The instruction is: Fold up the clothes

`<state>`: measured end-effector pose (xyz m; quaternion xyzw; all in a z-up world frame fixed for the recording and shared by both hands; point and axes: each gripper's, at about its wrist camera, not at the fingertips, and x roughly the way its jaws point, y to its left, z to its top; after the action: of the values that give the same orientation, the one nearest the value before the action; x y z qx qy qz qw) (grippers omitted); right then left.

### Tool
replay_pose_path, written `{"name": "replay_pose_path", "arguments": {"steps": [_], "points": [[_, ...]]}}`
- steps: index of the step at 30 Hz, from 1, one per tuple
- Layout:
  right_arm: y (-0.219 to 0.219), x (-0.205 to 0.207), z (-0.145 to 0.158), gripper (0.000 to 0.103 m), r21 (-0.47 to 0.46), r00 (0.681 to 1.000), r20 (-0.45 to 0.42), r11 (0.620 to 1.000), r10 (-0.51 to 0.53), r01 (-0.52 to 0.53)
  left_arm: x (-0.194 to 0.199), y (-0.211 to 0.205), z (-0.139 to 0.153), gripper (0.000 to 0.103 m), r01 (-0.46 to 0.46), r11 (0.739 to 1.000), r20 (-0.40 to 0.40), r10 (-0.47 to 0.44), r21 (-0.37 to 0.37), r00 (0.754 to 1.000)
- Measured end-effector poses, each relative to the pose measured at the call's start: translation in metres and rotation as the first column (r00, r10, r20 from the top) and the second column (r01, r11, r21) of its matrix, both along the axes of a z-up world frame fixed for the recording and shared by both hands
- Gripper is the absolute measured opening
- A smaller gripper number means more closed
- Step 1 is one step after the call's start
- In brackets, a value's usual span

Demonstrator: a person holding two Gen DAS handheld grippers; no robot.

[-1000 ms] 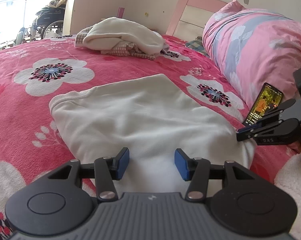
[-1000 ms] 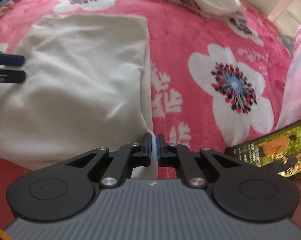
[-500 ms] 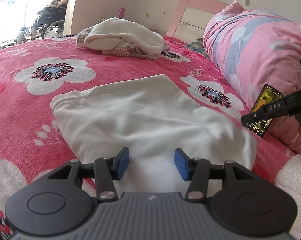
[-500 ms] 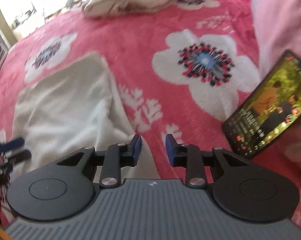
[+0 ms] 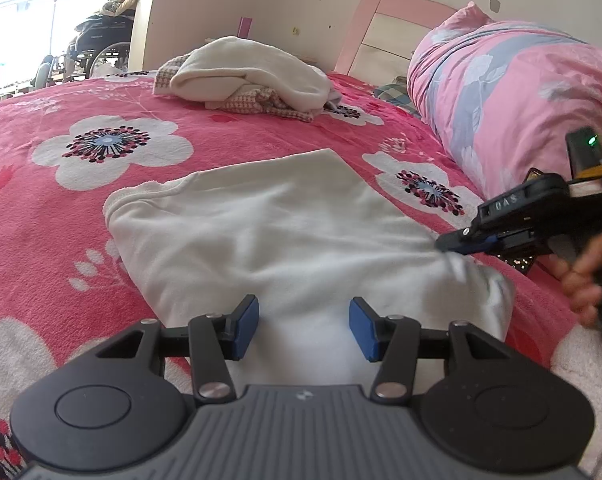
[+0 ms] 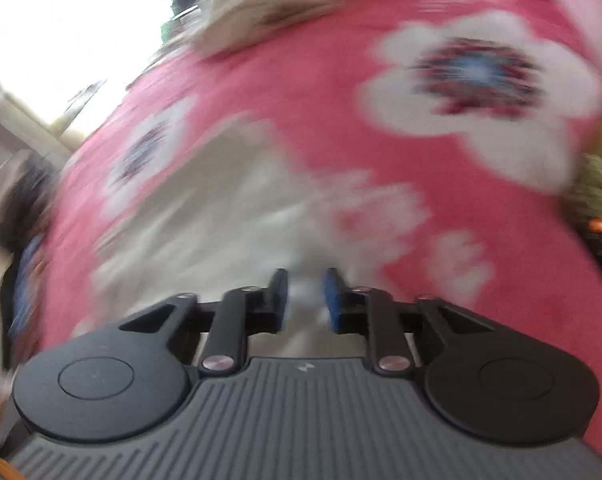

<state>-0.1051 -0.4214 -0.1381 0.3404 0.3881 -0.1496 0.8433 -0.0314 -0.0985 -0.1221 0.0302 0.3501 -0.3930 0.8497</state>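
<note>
A folded cream garment (image 5: 285, 236) lies flat on the pink flowered bedspread (image 5: 61, 208). My left gripper (image 5: 304, 328) is open, hovering just over the garment's near edge with nothing between its blue pads. My right gripper (image 5: 457, 246) shows at the right of the left wrist view, its tips at the garment's right edge. In the blurred right wrist view my right gripper (image 6: 304, 294) is open with a narrow gap, and cream cloth (image 6: 229, 216) lies under and ahead of it.
A heap of cream and checked clothes (image 5: 249, 76) lies at the far side of the bed. A big pink and blue pillow (image 5: 513, 96) lies at the right. A lit phone (image 6: 597, 220) leans by the pillow. A pink headboard (image 5: 385, 36) stands behind.
My right gripper opened and let go of the garment's edge, lifted away to the right, then swung back down to the right edge. My left gripper stayed still and open.
</note>
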Motion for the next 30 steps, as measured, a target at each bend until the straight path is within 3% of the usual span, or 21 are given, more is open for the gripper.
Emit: {"name": "replay_pose_path", "arguments": {"steps": [2, 3, 8, 11, 13, 16, 19, 23, 27, 30], "points": [[-0.023, -0.011, -0.004, 0.012, 0.042, 0.989, 0.012, 0.988, -0.148, 0.148, 0.001, 0.001, -0.001, 0.052, 0.004, 1.000, 0.002, -0.004, -0.001, 1.000], [-0.027, -0.017, -0.002, 0.012, 0.065, 0.985, 0.036, 0.984, -0.166, 0.164, 0.001, 0.001, -0.001, 0.052, 0.005, 1.000, 0.001, -0.005, -0.002, 1.000], [0.003, -0.027, 0.025, 0.014, 0.086, 0.998, 0.057, 0.996, 0.005, -0.009, 0.004, 0.000, -0.002, 0.052, -0.004, 1.000, -0.008, 0.003, -0.010, 1.000], [0.019, -0.029, 0.019, 0.014, 0.111, 0.993, -0.059, 0.989, 0.105, -0.098, 0.004, -0.001, -0.003, 0.052, -0.008, 1.000, -0.012, 0.008, -0.016, 1.000], [0.012, -0.042, 0.001, 0.014, 0.129, 0.983, -0.180, 0.992, 0.024, -0.001, 0.004, -0.001, -0.003, 0.052, -0.007, 1.000, -0.010, 0.007, -0.015, 1.000], [-0.001, -0.069, -0.005, 0.012, 0.216, 0.974, -0.189, 0.963, -0.124, 0.164, 0.003, 0.000, -0.002, 0.052, -0.010, 1.000, -0.009, 0.010, -0.012, 1.000], [0.017, -0.073, 0.011, 0.017, 0.125, 0.982, -0.169, 0.986, -0.089, 0.111, 0.003, 0.000, -0.002, 0.052, -0.018, 1.000, -0.012, 0.018, -0.013, 1.000], [0.037, -0.062, 0.014, 0.020, 0.123, 0.989, -0.135, 0.992, 0.052, -0.036, 0.003, 0.000, -0.001, 0.052, -0.027, 1.000, -0.015, 0.027, -0.016, 1.000], [0.019, -0.070, 0.016, 0.022, -0.021, 0.976, -0.191, 0.995, -0.103, 0.101, 0.003, 0.006, 0.002, 0.052, -0.033, 0.999, -0.018, 0.033, -0.022, 0.999], [0.016, -0.074, 0.033, 0.022, -0.066, 0.984, -0.080, 0.986, -0.157, 0.152, 0.003, 0.009, 0.004, 0.052, -0.036, 0.999, -0.015, 0.036, -0.025, 0.999]]}}
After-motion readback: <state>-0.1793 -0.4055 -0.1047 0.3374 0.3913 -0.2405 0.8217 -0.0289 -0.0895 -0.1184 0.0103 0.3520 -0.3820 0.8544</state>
